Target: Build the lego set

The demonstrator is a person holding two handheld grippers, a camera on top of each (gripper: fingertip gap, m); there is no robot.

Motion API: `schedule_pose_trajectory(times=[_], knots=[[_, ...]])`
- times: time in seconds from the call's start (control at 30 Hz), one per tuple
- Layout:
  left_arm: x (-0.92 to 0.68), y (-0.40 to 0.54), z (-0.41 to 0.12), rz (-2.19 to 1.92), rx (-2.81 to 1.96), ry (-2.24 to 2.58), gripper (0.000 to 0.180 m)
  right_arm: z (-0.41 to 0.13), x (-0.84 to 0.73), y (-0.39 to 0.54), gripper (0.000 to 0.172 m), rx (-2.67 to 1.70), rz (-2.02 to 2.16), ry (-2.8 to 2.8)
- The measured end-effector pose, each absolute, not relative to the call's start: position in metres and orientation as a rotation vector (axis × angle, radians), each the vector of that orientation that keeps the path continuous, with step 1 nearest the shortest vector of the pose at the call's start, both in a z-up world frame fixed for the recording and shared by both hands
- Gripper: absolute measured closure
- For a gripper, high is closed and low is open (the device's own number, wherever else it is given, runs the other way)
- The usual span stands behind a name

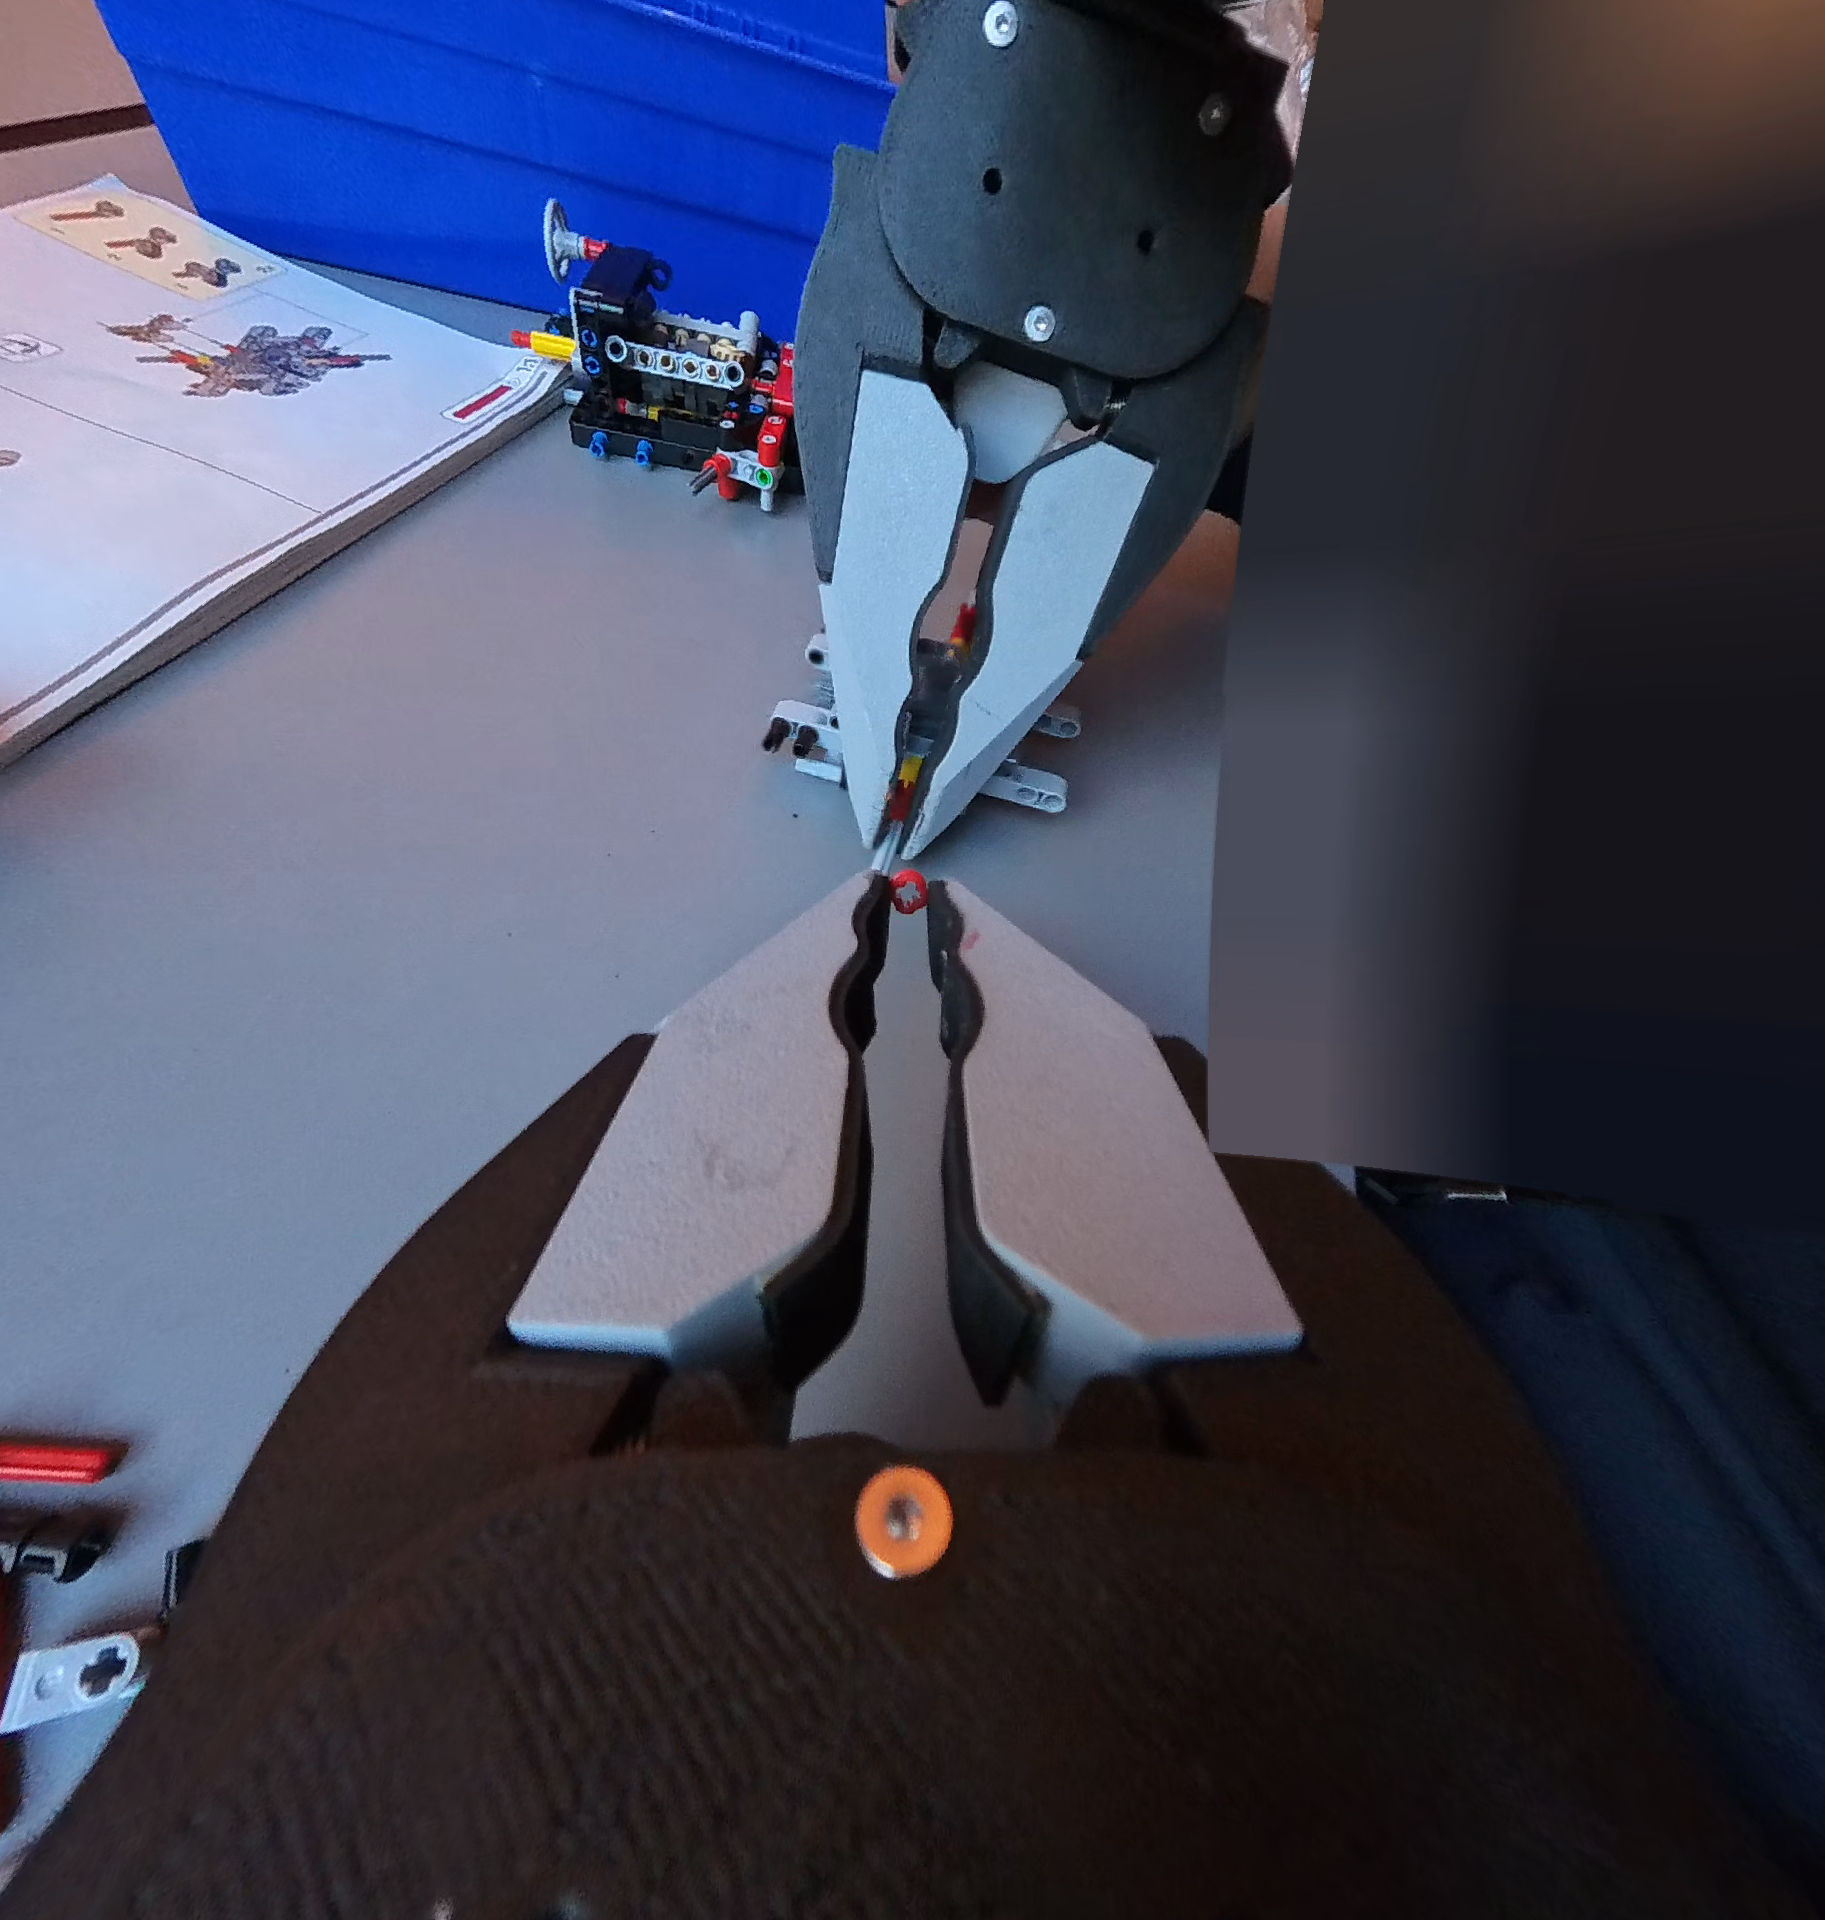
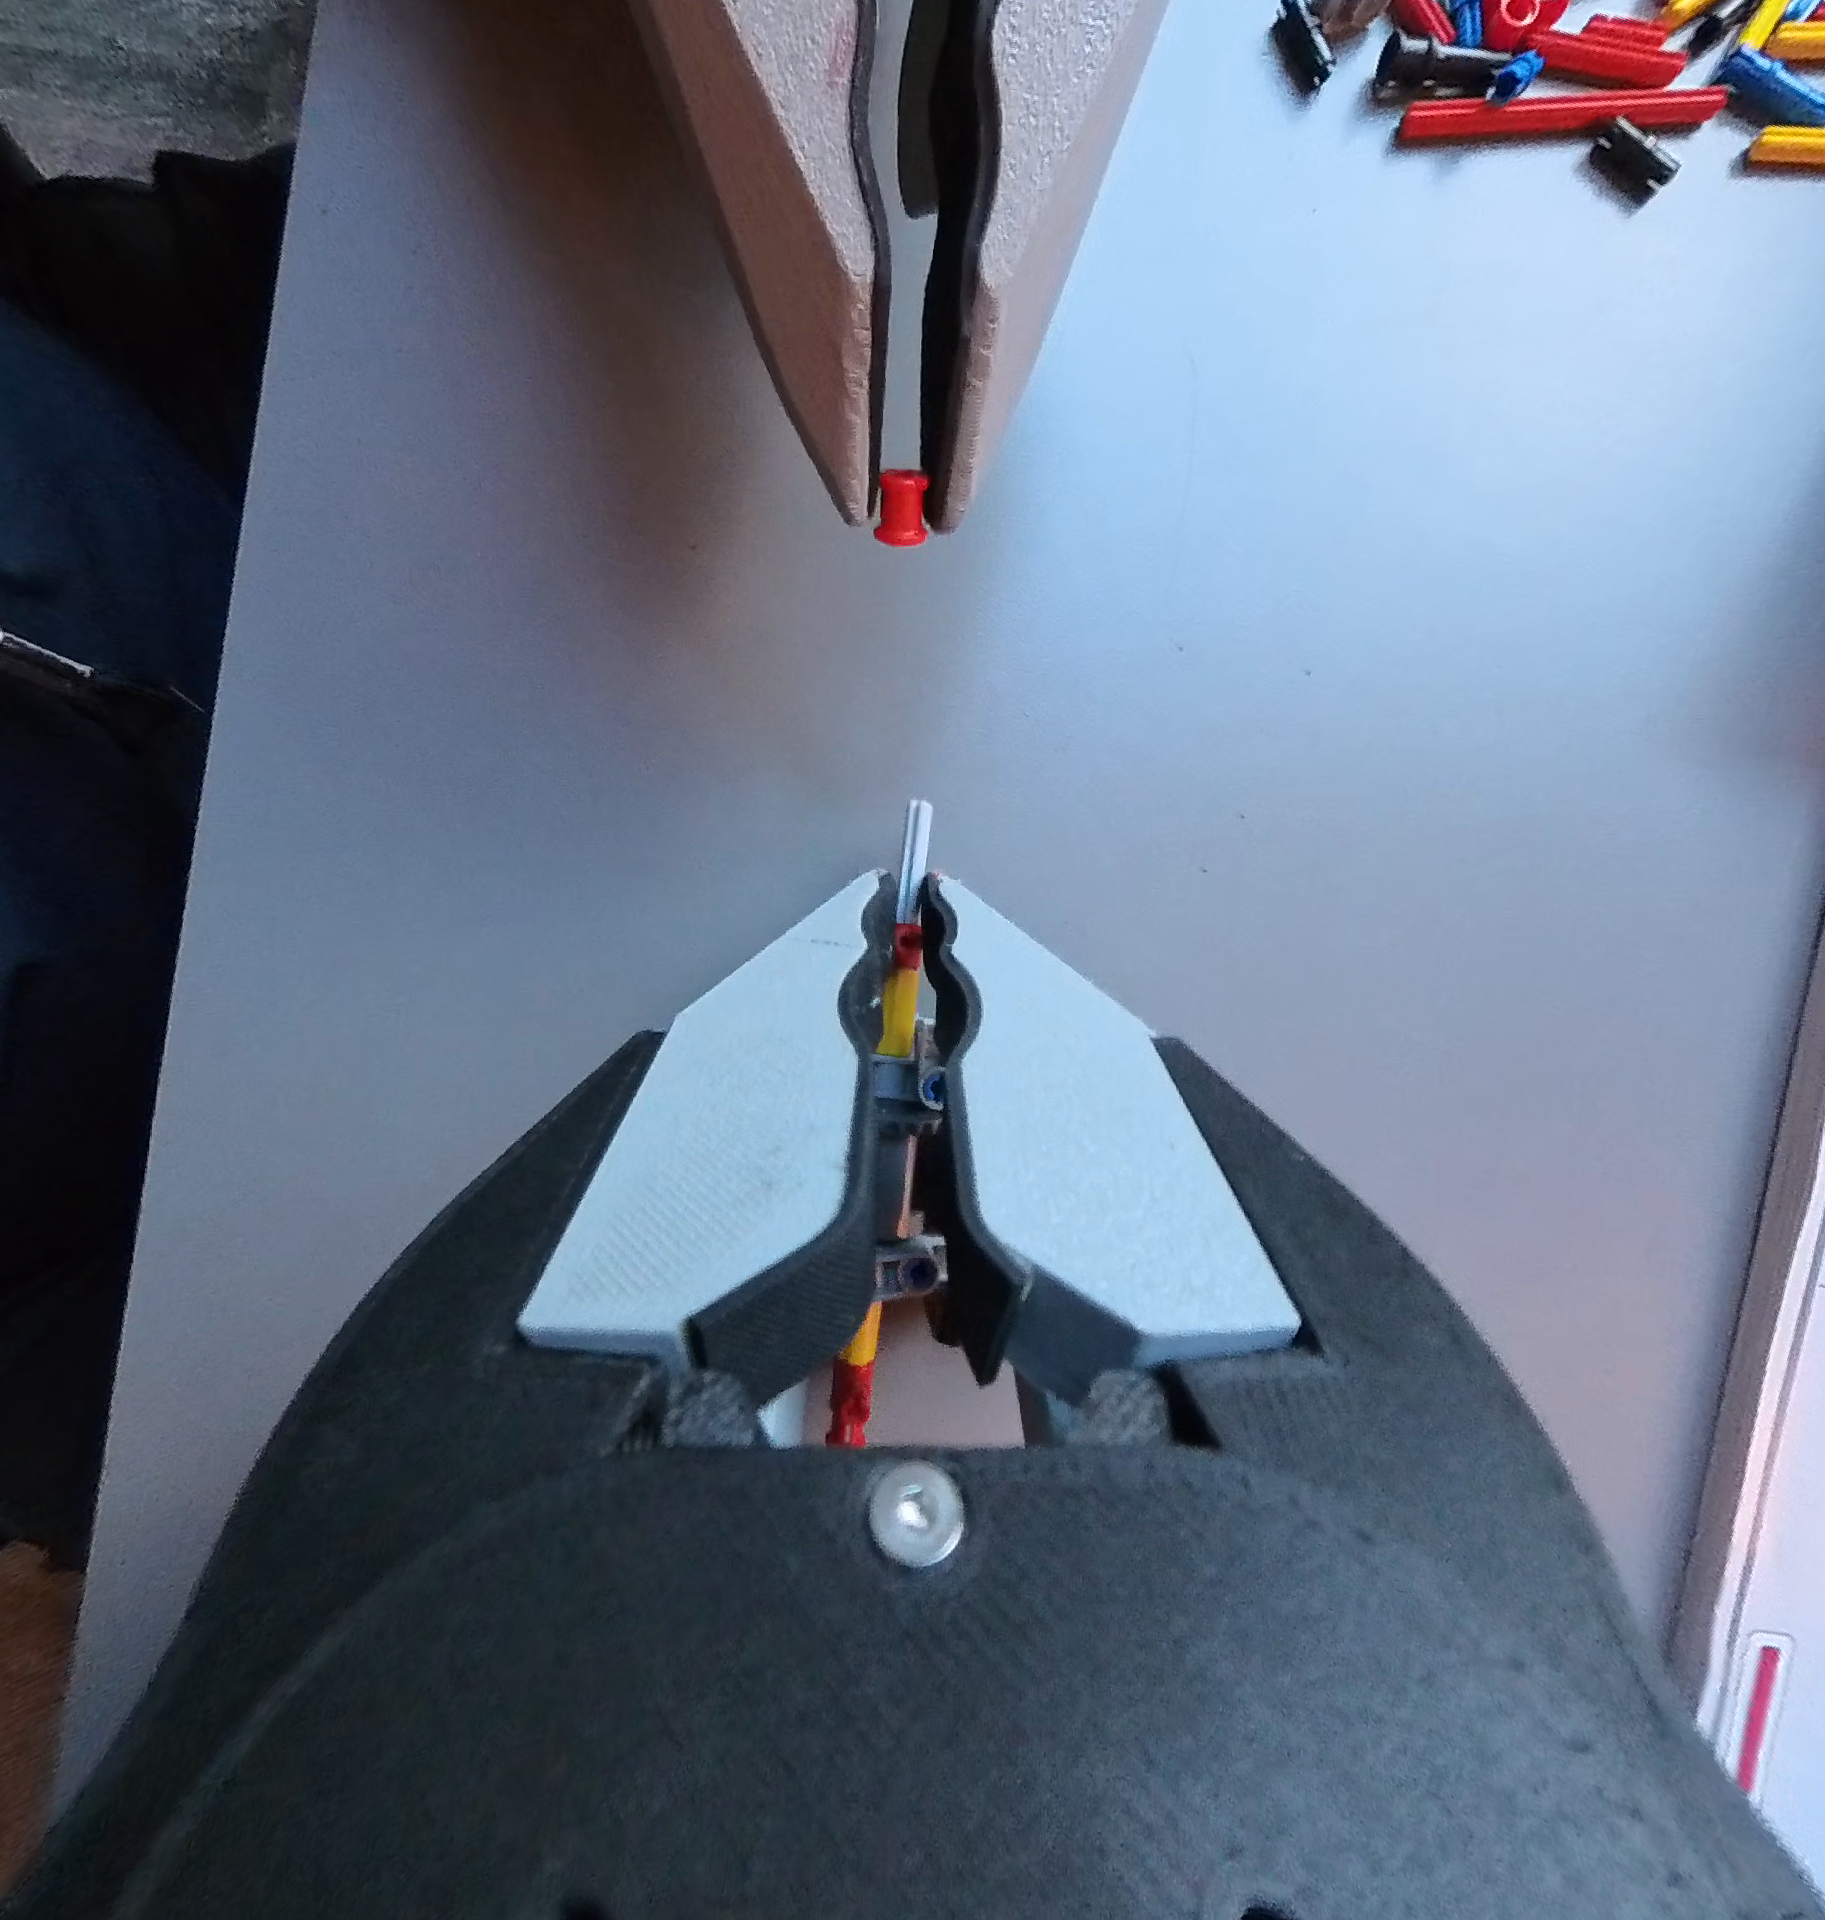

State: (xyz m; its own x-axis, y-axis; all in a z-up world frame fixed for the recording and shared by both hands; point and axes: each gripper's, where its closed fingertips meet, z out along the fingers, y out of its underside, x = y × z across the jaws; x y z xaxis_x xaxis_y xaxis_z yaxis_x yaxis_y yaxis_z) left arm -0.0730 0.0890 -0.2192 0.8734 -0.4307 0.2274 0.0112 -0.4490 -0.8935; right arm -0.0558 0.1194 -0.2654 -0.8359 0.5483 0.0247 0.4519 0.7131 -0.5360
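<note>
Figure. Two hand-held grippers meet tip to tip above a grey table (image 2: 1303, 623); places are given relative to the red bush.

Nearest in the left wrist view, the left gripper (image 1: 906, 894) has its jaws drawn almost together, the pads pinching a small red bush (image 1: 908, 892) at the very tips, its cross-shaped bore facing the opposite gripper.

Just beyond the bush, the right gripper (image 2: 913, 883) is closed on a slender assembly of yellow, red and grey parts (image 2: 895, 1003) lying along its jaw channel. A light grey axle (image 2: 916, 842) projects past its fingertips and points at the bush; its tip appears close to the bore, though contact cannot be told.

Behind the right gripper lie pale grey beams (image 1: 1033, 784). Farther back and left of the bush stand a partly built model (image 1: 679, 374) and an open instruction booklet (image 1: 212, 416), with a blue bin (image 1: 472, 135) beyond. Loose red, yellow and black pieces (image 2: 1573, 83) lie well apart.
</note>
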Motion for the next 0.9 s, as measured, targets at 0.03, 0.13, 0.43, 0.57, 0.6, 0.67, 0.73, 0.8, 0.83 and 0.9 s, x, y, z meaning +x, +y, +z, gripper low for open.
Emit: schedule_pose_trajectory(times=[0.03, 0.13, 0.43, 0.57, 0.6, 0.67, 0.73, 0.8, 0.83, 0.9], knots=[[-0.073, 0.089, -0.219, -0.523, -1.983, 0.307, 0.176, -0.266, -0.055, 0.119, 0.171, -0.811, 0.778, -2.741], [-0.073, 0.089, -0.219, -0.524, -1.986, 0.308, 0.176, -0.266, -0.055, 0.119, 0.17, -0.826, 0.741, -2.738], [-0.073, 0.09, -0.197, -0.663, -1.838, 0.227, 0.176, -0.234, -0.059, 0.115, 0.171, -0.884, 1.135, -2.481], [-0.065, 0.095, -0.19, -0.658, -1.787, 0.239, 0.176, -0.221, -0.058, 0.11, 0.171, -0.842, 1.323, -2.327], [-0.063, 0.096, -0.189, -0.658, -1.779, 0.246, 0.176, -0.218, -0.058, 0.11, 0.171, -0.832, 1.341, -2.295], [-0.06, 0.097, -0.184, -0.668, -1.744, 0.243, 0.176, -0.211, -0.056, 0.107, 0.171, -0.8, 1.387, -2.251], [-0.06, 0.099, -0.181, -0.678, -1.719, 0.233, 0.176, -0.206, -0.053, 0.105, 0.171, -0.784, 1.431, -2.233], [-0.057, 0.098, -0.177, -0.698, -1.689, 0.24, 0.176, -0.203, -0.053, 0.103, 0.171, -0.78, 1.466, -2.212], [-0.055, 0.098, -0.176, -0.703, -1.682, 0.249, 0.176, -0.201, -0.052, 0.103, 0.171, -0.778, 1.481, -2.203], [-0.052, 0.098, -0.177, -0.691, -1.687, 0.265, 0.176, -0.199, -0.052, 0.102, 0.171, -0.769, 1.503, -2.188]])
